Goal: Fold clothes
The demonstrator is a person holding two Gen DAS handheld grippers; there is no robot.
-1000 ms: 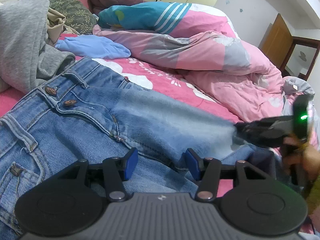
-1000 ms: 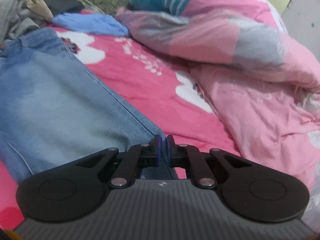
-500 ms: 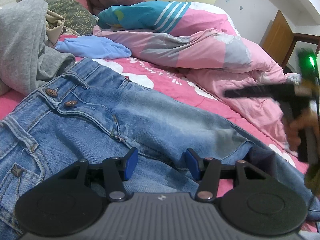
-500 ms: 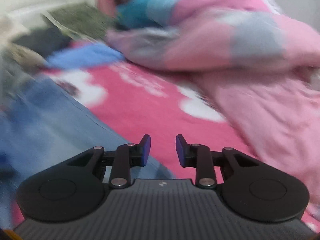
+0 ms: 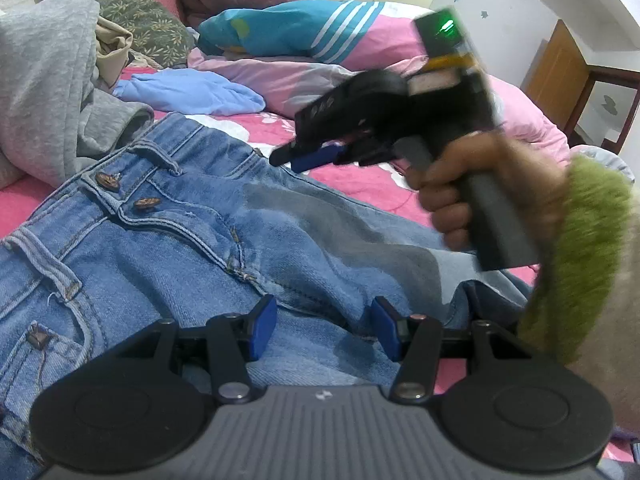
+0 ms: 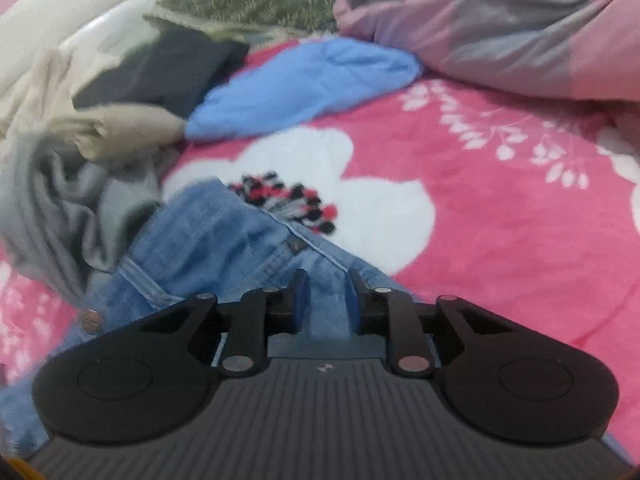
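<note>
Blue jeans lie spread on the pink bed, waistband and buttons at the left, a leg running off to the right. My left gripper hovers open just above the denim near the crotch seam, nothing between its blue pads. My right gripper, held by a hand in a green fuzzy sleeve, hangs in the air above the jeans' hip. In the right wrist view the right gripper stands open over the jeans' waistband corner.
A grey hoodie is heaped at the left beside the waistband. A light blue garment lies behind the jeans. A pink and grey quilt is bunched along the back. The pink flowered sheet lies bare to the right.
My right gripper let go of the jeans' leg, opened, and swung left and up toward the waistband. The released leg lies flat. The left gripper stayed still and open.
</note>
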